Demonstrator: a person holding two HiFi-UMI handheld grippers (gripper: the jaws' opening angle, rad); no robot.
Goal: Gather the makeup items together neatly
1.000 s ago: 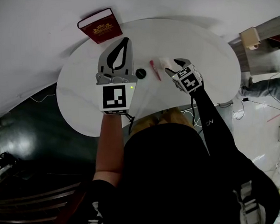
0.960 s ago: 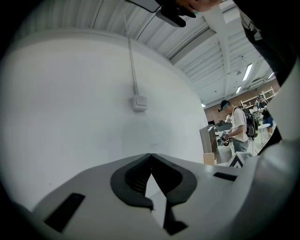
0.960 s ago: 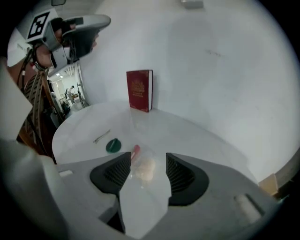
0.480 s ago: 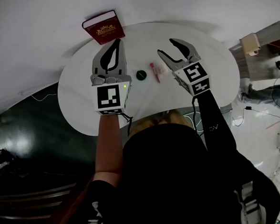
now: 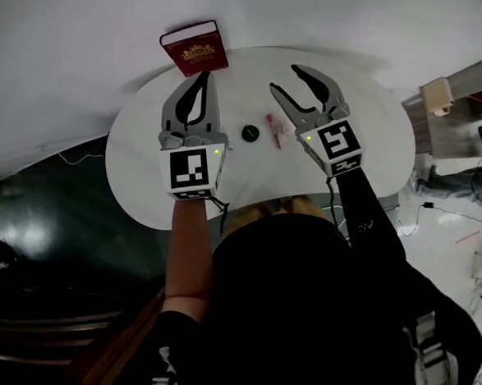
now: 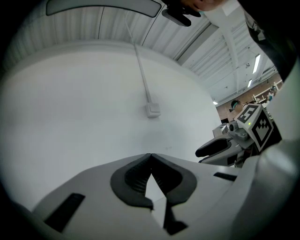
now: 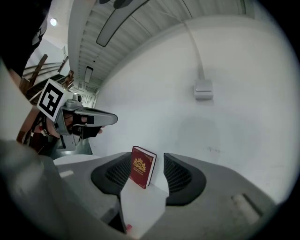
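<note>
White table (image 5: 141,171); pink tube (image 5: 274,131), black compact (image 5: 249,133) between left gripper (image 5: 207,75), right gripper (image 5: 285,77)

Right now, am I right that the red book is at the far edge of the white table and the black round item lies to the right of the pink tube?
Not quite: the black round item lies to the left of the pink tube, not to its right, as the head view shows. The red book is indeed at the far edge of the white table.
</note>
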